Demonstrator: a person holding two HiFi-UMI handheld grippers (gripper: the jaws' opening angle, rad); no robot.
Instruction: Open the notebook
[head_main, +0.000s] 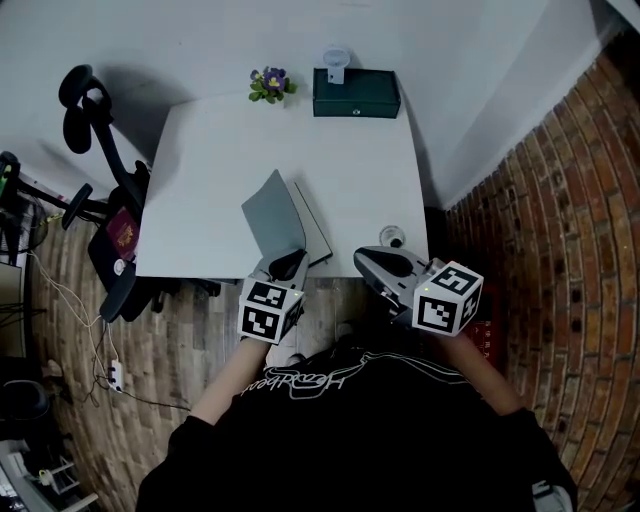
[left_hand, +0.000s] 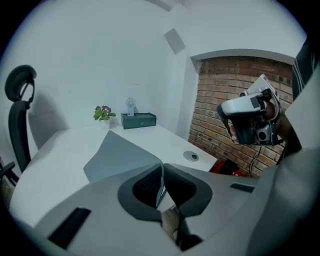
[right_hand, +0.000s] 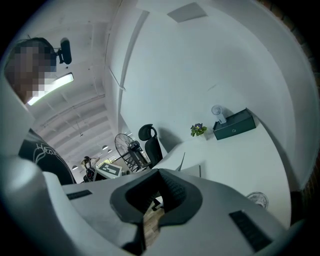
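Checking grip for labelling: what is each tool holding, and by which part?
Left tool pinches the notebook's cover at its near edge; right tool holds nothing.

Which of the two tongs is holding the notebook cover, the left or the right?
The left tongs: they are shut on the edge of the grey notebook cover, which stands tilted up. The right tongs are shut on nothing.

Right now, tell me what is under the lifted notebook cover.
Under the cover, pinched by the left gripper, a pale page lies flat on the table. The cover hides the rest of that page.
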